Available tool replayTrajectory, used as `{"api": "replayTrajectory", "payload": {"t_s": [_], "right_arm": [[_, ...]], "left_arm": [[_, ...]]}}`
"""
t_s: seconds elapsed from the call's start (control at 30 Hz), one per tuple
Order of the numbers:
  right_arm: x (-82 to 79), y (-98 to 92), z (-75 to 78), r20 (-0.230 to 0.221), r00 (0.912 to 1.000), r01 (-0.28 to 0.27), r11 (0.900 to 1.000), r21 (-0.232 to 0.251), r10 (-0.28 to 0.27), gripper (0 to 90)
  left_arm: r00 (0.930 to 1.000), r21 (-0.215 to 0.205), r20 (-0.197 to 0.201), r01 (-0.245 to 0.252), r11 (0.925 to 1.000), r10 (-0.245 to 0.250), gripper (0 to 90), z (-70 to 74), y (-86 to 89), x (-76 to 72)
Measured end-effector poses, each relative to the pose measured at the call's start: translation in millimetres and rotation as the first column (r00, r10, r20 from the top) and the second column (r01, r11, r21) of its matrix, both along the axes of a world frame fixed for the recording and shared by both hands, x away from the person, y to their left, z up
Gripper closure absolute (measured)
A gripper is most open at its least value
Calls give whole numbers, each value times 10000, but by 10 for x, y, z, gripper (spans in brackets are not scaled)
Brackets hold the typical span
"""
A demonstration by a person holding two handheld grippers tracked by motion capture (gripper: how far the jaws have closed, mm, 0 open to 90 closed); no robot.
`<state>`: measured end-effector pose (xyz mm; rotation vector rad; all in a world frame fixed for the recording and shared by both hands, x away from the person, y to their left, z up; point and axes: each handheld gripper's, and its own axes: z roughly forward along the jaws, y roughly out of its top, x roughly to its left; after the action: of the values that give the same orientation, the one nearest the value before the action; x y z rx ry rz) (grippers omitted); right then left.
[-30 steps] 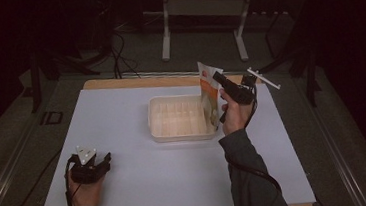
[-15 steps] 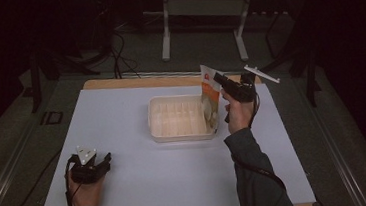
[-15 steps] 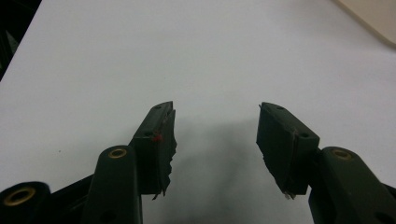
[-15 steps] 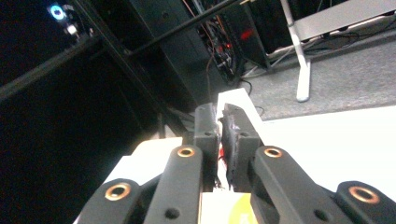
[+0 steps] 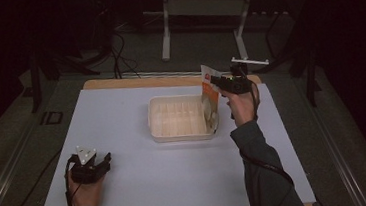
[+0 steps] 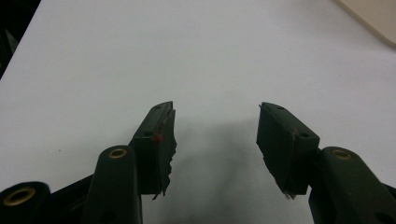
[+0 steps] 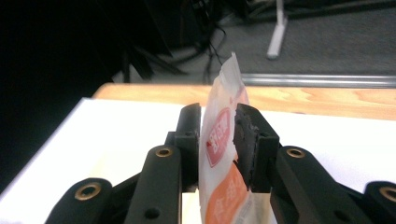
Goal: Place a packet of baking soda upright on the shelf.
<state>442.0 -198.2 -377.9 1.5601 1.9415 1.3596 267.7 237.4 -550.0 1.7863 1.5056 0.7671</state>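
Little has been moved: the packet, clamped upright in the right hand-held gripper above what seems the tray wall, could be snagged there.

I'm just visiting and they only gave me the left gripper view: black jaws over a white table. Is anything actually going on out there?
Observer: Yes. The right gripper is shut on an orange and white packet, held up near the table's far edge.
Operator: Is that pale corner at my top right part of it?
Observer: No, that is a shallow white tray in the middle of the table; the packet's lower end hangs down at its right end.
Operator: And my own gripper, where is it?
Observer: The left gripper sits low at the near left of the table, open, well apart from the tray.
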Motion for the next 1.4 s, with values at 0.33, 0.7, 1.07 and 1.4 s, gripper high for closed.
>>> {"api": "replayTrajectory", "payload": {"t_s": [0.33, 0.7, 1.07, 1.4], "right_arm": [[120, 78, -47, -1358, 9906, -178, 9994, -303, 135, 750], [140, 155, -58, -1598, 9870, -2, 9930, -1178, -188, 897], [-5, 105, -133, -57, 9963, 848, 9922, -912, -857, 900], [-212, 78, -306, 1943, 9724, 1303, 9915, 57, -1290, 900]], "left_arm": [[10000, -32, 2, 16, 10000, -16, 463, -1, 3, 1], [10000, -50, 5, 17, 10000, -17, 463, 0, 5, 0], [10000, -9, 20, -11, 10000, 11, 462, 0, 6, 1], [10000, -18, 13, -1, 10000, 1, 463, -1, 5, 1]]}}
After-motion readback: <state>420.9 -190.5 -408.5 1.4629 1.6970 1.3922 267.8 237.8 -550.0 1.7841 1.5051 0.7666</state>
